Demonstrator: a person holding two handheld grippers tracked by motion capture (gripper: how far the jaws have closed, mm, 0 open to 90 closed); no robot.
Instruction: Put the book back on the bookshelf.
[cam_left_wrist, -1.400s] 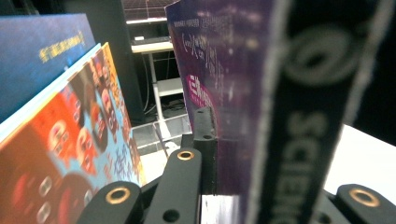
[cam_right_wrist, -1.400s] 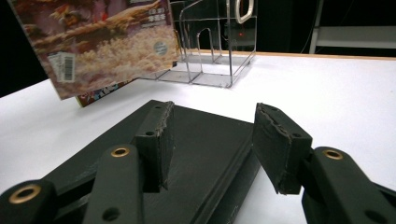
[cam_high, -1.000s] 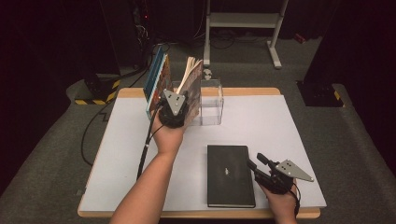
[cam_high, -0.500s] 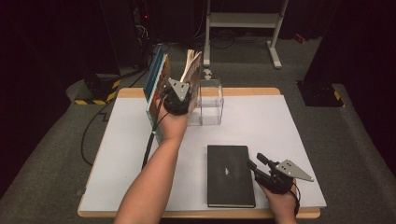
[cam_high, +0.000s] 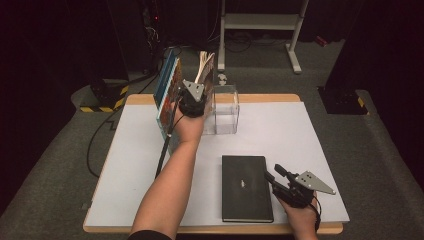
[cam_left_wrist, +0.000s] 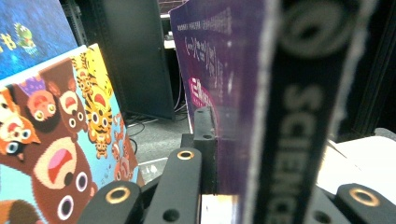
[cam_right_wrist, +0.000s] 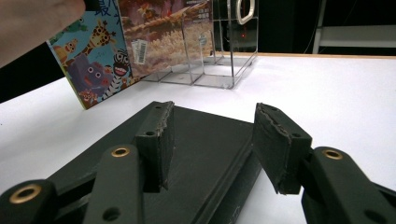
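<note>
From above, my left claw (cam_high: 194, 98) is up at the far left of the white table (cam_high: 310, 145), clamped on a purple paperback book with a black spine (cam_high: 206, 70) that stands upright with its pages fanned at the top, right against the clear acrylic book rack (cam_high: 226, 111). My left gripper view adds what the high view can't: the spine (cam_left_wrist: 299, 116) reads "SCIENCE" in pale letters, and the cover is pinched between my jaws near its lower edge. It also shows the bright animal-picture children's book (cam_left_wrist: 60, 154) leaning just to one side, bears and tigers on its cover; from above that book (cam_high: 167, 95) is a thin tilted slab beside my hand.

My right claw (cam_high: 274, 178) sits low at the near right, resting by the flat black hardcover notebook (cam_high: 246, 187) lying on the table. The right gripper view shows its jaws half apart with nothing pressed between the pads (cam_right_wrist: 161, 140), the notebook's cover (cam_right_wrist: 205, 154) lying under them, and the rack (cam_right_wrist: 219, 51) and picture book (cam_right_wrist: 100, 51) farther off.
</note>
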